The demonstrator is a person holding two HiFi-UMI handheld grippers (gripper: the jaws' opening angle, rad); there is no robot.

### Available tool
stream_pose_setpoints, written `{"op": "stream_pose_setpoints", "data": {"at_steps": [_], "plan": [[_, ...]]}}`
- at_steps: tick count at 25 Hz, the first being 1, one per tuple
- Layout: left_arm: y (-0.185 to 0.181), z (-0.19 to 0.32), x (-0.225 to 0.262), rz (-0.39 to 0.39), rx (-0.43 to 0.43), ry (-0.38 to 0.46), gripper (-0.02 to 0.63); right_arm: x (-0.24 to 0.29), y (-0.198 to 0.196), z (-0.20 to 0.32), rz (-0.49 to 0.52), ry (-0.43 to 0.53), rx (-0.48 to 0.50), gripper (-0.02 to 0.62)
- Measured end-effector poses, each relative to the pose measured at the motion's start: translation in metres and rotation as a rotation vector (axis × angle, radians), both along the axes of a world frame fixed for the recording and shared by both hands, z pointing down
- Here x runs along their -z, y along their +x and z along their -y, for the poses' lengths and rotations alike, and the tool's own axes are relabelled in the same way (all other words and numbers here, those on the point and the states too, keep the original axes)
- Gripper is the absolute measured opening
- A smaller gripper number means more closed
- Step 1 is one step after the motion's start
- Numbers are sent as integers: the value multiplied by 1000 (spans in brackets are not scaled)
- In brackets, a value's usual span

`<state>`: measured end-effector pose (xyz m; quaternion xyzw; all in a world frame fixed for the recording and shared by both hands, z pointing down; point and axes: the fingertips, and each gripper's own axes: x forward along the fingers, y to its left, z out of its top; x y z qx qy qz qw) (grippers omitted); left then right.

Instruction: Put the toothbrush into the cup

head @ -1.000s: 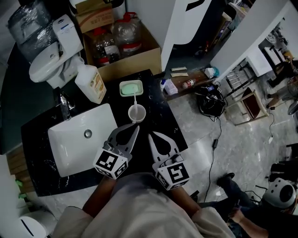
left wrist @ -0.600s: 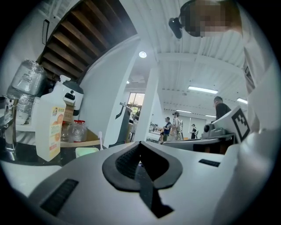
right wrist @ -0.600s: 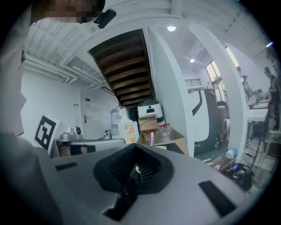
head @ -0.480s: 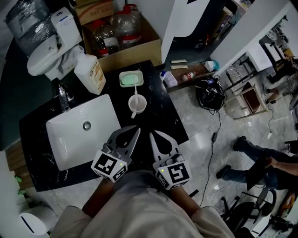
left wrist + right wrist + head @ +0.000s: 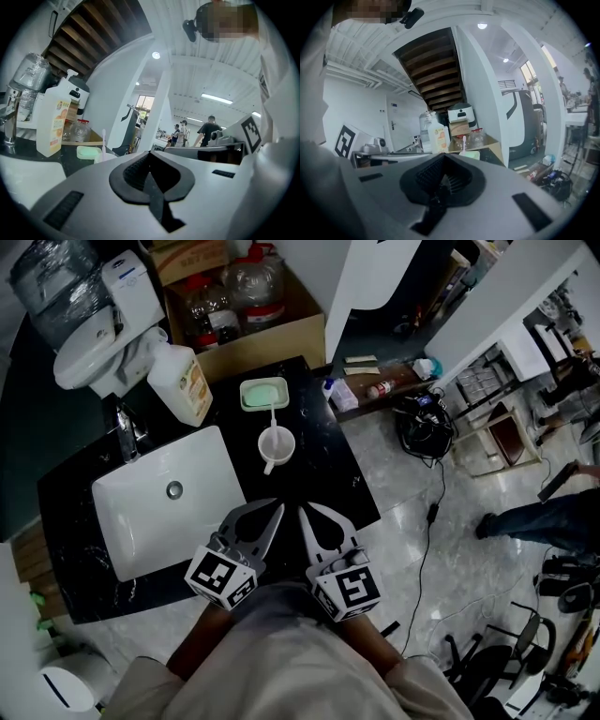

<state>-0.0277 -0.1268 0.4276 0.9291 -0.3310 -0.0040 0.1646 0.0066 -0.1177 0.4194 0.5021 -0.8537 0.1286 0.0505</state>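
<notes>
1. Black veined countertop [image 5: 323, 488] is bearing the round white cup [image 5: 289, 448].
2. Slim pale toothbrush [image 5: 274, 423] is standing near upright inside it.
3. We are holding left gripper [image 5: 273, 512] and right gripper [image 5: 306, 514] closed, both empty.

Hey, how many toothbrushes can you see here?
1. The toothbrush stands in the white cup on the black counter, on the near side of the green soap dish. The cardboard box could hide more.
</notes>
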Motion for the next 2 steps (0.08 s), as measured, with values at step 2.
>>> {"op": "stream_pose_setpoints", "data": {"at_steps": [2], "plan": [[0, 0, 0, -3, 0, -2, 11, -1, -2, 0, 2, -4, 3, 6]]}}
